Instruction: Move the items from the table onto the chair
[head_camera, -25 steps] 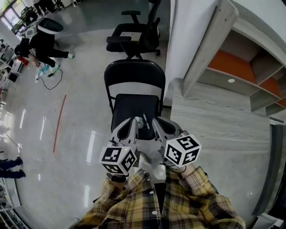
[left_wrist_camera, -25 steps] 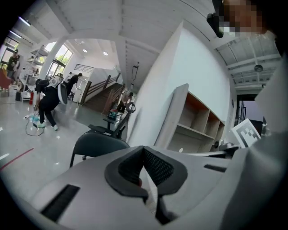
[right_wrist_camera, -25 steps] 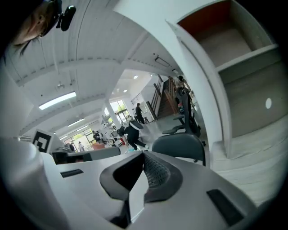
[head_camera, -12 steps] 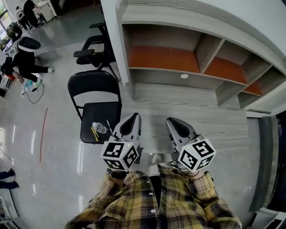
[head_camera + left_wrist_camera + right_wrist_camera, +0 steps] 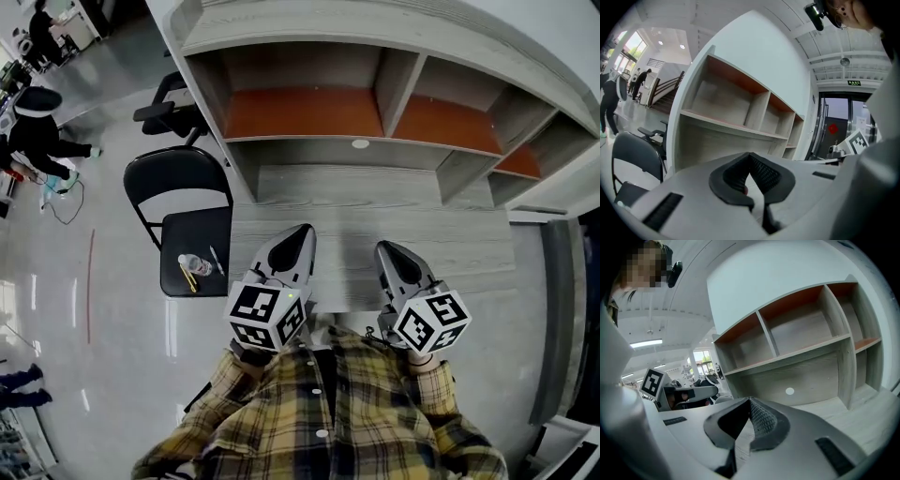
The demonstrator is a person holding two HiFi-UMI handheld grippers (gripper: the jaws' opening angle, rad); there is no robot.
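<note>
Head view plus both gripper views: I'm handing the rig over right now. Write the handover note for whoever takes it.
Left gripper: shut, nothing between its jaws, held over the table's near edge.
Right gripper: shut, empty, beside it over the table.
Things: a small clear bottle, a yellow pen and a grey pen lie on the seat of the black chair, left of the table.
Done: those three are on the chair.
Left: the visible table top and shelves show no items. The strip under the grippers is hidden, so check it; otherwise the job looks finished.
</note>
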